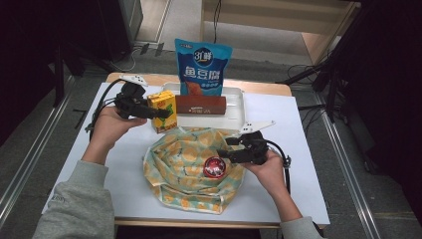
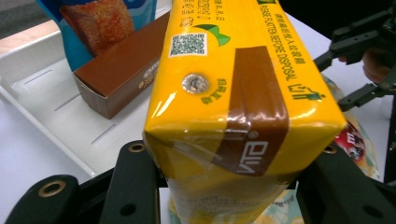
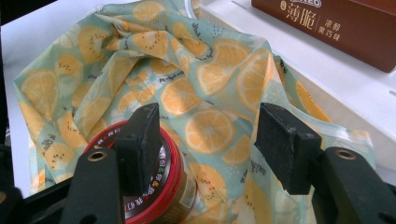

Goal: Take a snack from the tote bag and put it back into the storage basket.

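Left fingers (image 2: 224, 186) pinch juice carton (image 2: 233, 93); right fingers (image 3: 210, 144) spread over bag (image 3: 140, 70) (jar (image 3: 154, 186) inside).

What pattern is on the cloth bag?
Orange slices on pale green; the cloth bag shows best in the right gripper view.

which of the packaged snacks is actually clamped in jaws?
The yellow drink carton, clamped by the left gripper; the brown box and blue pouch sit untouched.

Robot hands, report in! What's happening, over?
Left gripper shut on yellow carton. Right gripper open above orange-print bag, beside red-lidded jar. Nothing blocking.
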Motion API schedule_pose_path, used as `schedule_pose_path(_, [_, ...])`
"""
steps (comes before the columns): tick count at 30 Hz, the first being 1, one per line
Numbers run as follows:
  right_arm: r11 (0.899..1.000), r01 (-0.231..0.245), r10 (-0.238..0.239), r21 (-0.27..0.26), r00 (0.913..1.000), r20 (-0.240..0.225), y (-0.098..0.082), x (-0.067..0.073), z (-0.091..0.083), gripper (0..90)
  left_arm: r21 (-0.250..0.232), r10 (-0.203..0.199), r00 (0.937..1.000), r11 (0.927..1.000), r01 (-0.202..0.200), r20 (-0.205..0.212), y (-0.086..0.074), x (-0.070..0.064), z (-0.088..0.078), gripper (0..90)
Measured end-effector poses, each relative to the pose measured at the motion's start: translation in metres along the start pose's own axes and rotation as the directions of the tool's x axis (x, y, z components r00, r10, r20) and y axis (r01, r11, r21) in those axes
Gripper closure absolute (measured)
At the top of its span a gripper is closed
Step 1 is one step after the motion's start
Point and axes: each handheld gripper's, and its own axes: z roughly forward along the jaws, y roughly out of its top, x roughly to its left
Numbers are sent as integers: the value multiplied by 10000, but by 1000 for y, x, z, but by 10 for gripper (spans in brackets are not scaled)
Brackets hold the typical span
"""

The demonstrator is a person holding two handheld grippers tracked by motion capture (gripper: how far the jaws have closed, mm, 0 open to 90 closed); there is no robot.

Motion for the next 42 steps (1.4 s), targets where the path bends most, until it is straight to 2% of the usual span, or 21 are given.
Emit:
schedule_pose_path(2, [10000, -13, 13, -13, 10000, 13, 0, 0, -1, 410, -39, -81, 10000, 10000, 81, 16, 0, 4, 2, 555])
schedule_pose_path(8, [10000, -62, 62, -48, 10000, -1, -1, -2, -2, 410, -239, -178, 9995, 9996, 172, -279, 0, 12, 8, 555])
schedule_pose_path(13, [10000, -61, 61, -69, 10000, -12, -1, -2, -2, 410, -11, -239, 9981, 9997, 239, -568, 3, 19, 15, 556])
schedule_pose_path(17, [9999, -149, 149, -62, 9999, -20, -2, -1, -3, 410, 27, -240, 9989, 9997, 241, -415, 8, 25, 20, 555])
schedule_pose_path(19, [9999, -147, 146, -72, 9999, -33, -2, -1, -3, 410, -6, -167, 9983, 9999, 167, -553, 11, 25, 23, 555])
schedule_pose_path(21, [9999, -143, 142, -95, 9999, -96, -2, -1, -3, 410, 7, -166, 9992, 9999, 166, -373, 13, 28, 25, 555])
schedule_pose_path(26, [9999, -71, 69, -111, 9998, -159, -3, 1, 0, 410, 126, -138, 9986, 9998, 145, -511, 18, 35, 34, 555])
schedule_pose_path(29, [9999, -57, 56, -108, 9999, -148, -2, 2, 0, 410, 173, 23, 9982, 9998, -12, -603, 18, 37, 39, 555])
schedule_pose_path(32, [9999, -79, 77, -115, 9999, -149, -2, 2, -1, 411, 85, -170, 9983, 9998, 175, -559, 17, 44, 46, 555])
schedule_pose_path(34, [9999, -66, 65, -111, 9999, -160, -2, 2, -1, 411, 121, -83, 9977, 9999, 91, -674, 16, 46, 50, 555])
schedule_pose_path(38, [9999, -76, 74, -130, 9998, -177, -2, 2, -1, 411, -73, 19, 9985, 10000, -23, -549, 13, 53, 56, 554])
schedule_pose_path(42, [9999, -77, 75, -98, 9998, -173, -3, 2, 0, 411, -204, 20, 9981, 9998, -33, -616, 11, 58, 63, 554])
